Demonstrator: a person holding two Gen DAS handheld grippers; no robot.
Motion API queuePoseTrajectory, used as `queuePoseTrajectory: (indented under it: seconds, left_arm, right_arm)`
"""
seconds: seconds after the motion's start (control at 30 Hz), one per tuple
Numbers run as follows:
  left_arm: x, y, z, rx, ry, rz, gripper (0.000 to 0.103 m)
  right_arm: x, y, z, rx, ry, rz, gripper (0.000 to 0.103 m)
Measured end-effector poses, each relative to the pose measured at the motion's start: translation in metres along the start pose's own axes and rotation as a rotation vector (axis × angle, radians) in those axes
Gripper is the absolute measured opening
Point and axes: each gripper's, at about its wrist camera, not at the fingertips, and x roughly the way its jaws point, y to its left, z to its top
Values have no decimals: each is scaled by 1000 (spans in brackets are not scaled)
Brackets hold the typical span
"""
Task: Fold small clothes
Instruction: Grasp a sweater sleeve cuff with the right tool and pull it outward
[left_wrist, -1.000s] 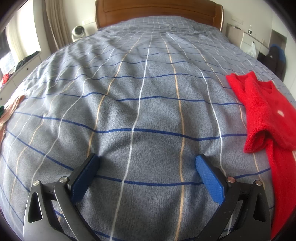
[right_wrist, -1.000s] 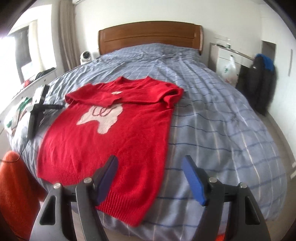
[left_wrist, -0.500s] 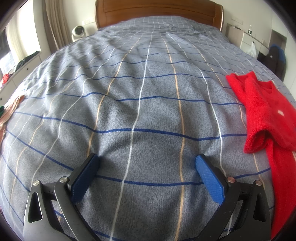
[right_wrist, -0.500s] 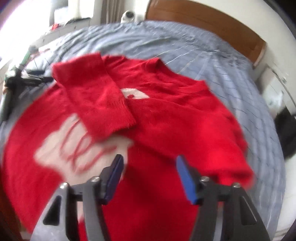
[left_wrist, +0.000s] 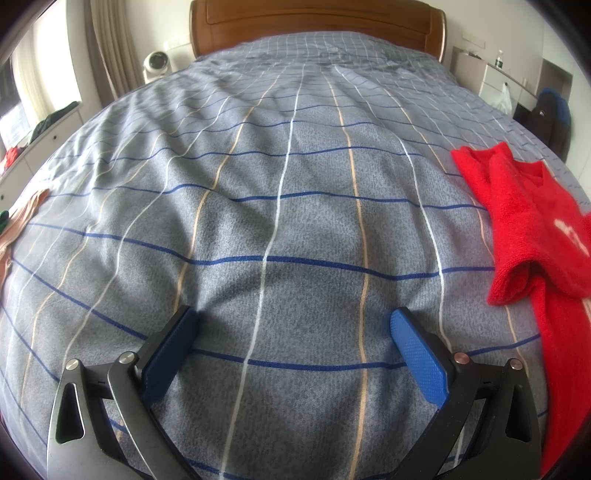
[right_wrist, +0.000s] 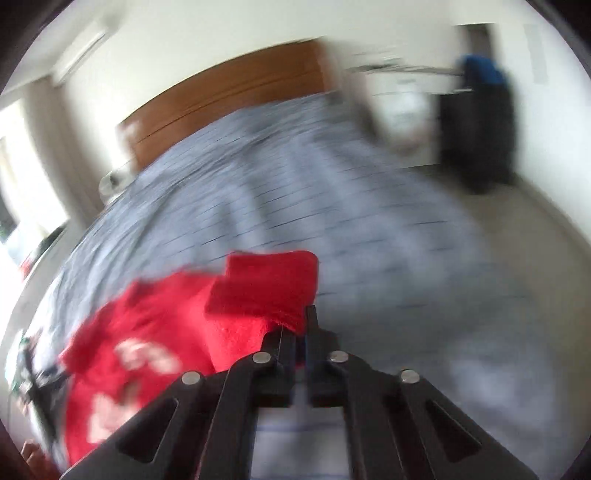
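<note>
Your right tool (right_wrist: 295, 332) has its jaws together, clamped on the edge of the sweater's (right_wrist: 147, 332) folded sleeve (right_wrist: 269, 284), which stands up just ahead of the fingertips; the pinch looks set at the cuff end so the sleeve can be carried as a flat flap rather than a bunch. That view is blurred, so you cannot tell how much cloth sits between the pads. The sweater lies on the bed (right_wrist: 258, 184), its white motif (right_wrist: 144, 356) to the left of the sleeve. Your left tool (left_wrist: 295, 332) has its jaws wide apart and holds nothing, low over bare bedspread to the left of the sweater (left_wrist: 535, 229), probably parked to leave the fold clear. From there the other sleeve (left_wrist: 513, 254) lies folded across the sweater's body, so the sleeves seem to be the step in hand. Beyond the sweater, the headboard (left_wrist: 317, 26) marks the bed's far end.
</note>
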Motion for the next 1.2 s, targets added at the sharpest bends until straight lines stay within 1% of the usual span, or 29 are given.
queuePoseTrajectory:
  seconds: [0.03,0.1,0.13,0.23,0.3,0.37,0.47,0.53,0.6,0.67,0.73,0.83,0.9,0.93,0.97,1.0,1.07,1.13,1.2]
  left_arm:
    - [0,0,0,0,0,0,103]
    - [0,0,0,0,0,0,103]
    - [0,0,0,0,0,0,103]
    - [0,0,0,0,0,0,103]
    - [0,0,0,0,0,0,103]
    - [0,0,0,0,0,0,103]
    - [0,0,0,0,0,0,103]
    - [0,0,0,0,0,0,103]
    - [0,0,0,0,0,0,103]
    - [0,0,0,0,0,0,103]
    - [0,0,0,0,0,0,103]
    - [0,0,0,0,0,0,103]
    - [0,0,0,-1,0,0,103]
    - [0,0,0,-1,0,0,103]
    - [0,0,0,0,0,0,103]
    - [0,0,0,-1,0,0,103]
    - [0,0,0,-1,0,0,103]
    - [0,0,0,-1,0,0,103]
    - [0,0,0,-1,0,0,103]
  right_arm:
    - [-11,-32,-1,42,-12,-55,3]
    - [-21,-81,-11,137,1,-95,3]
    - [-19,-97,-14,171,21,-93,3]
    - [-2,-123,-46,257,109,-66,3]
    - [8,-130,-69,319,156,-31,3]
    - [15,-138,-87,398,172,3,5]
    - [13,-155,-105,533,136,75,8]
    - [6,-166,-110,577,116,95,12]
    - [2,-169,-108,577,105,93,19]
    - [-3,-167,-104,561,97,81,32]
    - [-14,-171,-101,545,81,49,35]
    - [-14,-176,-98,567,78,69,36]
    - [-12,-179,-97,575,74,94,35]
    - [-10,-182,-98,594,68,107,29]
    - [-10,-186,-100,623,55,118,15]
    - [-11,-192,-104,665,44,119,7]
    - [-12,-206,-119,756,28,123,4]
    - [-10,-214,-132,800,43,111,3]
    - [-9,-213,-136,781,49,103,3]
